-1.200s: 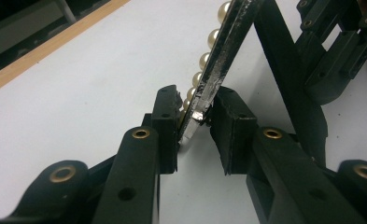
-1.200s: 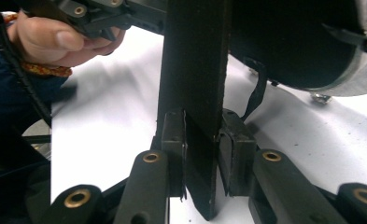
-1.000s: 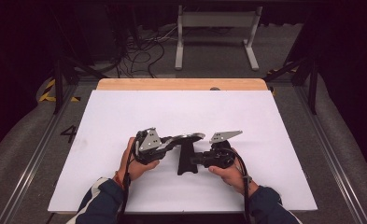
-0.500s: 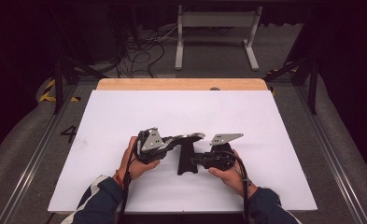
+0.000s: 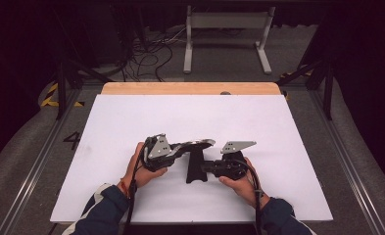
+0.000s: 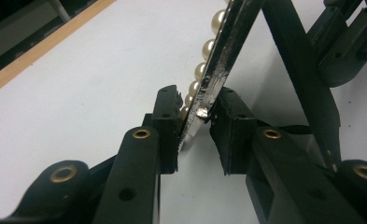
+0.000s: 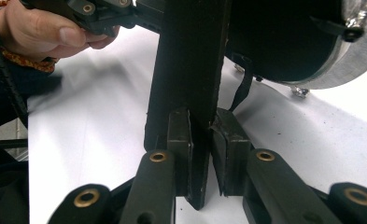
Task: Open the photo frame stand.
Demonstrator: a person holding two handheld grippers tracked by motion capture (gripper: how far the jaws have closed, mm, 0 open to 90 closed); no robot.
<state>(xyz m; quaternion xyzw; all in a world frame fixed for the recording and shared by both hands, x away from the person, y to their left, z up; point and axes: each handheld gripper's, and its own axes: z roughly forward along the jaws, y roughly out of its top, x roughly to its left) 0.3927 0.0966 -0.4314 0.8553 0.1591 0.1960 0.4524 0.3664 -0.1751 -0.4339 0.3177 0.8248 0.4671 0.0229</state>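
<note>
Two tools share one thing between them: a silver-rimmed frame (image 5: 196, 144) with a row of cream pearl beads (image 6: 208, 47) along its edge and a flat black back. It sits low over the middle of the white worktop (image 5: 131, 122), toward my side.

From its back a flat black matt strut (image 5: 196, 167) runs out with its long axis pointing toward me. A thin black ribbon (image 7: 239, 91) ties the strut to the back.

My left tool (image 5: 182, 147) comes in from the left and is clamped on the frame's rim. In the left gripper view the bright, scuffed metal edge stands slantwise between the pads, pearls to one side, and the jaws are narrowed to that thin edge.

My right tool (image 5: 205, 169) reaches in from the right, square across the strut. Its jaws have just been closing, with the strut (image 7: 188, 70) between them. One pad lies flat against it and the other is at its edge, so I judge it gripped.

The coming move turns on that crossing. The strut lies directly ahead of the right tool, at right angles to its reach, and is hinged somewhere under the frame. The rim is hard, slick metal and the pearls are rounded, so the left grip could slip. The strut looks stiff and board-like.
</note>
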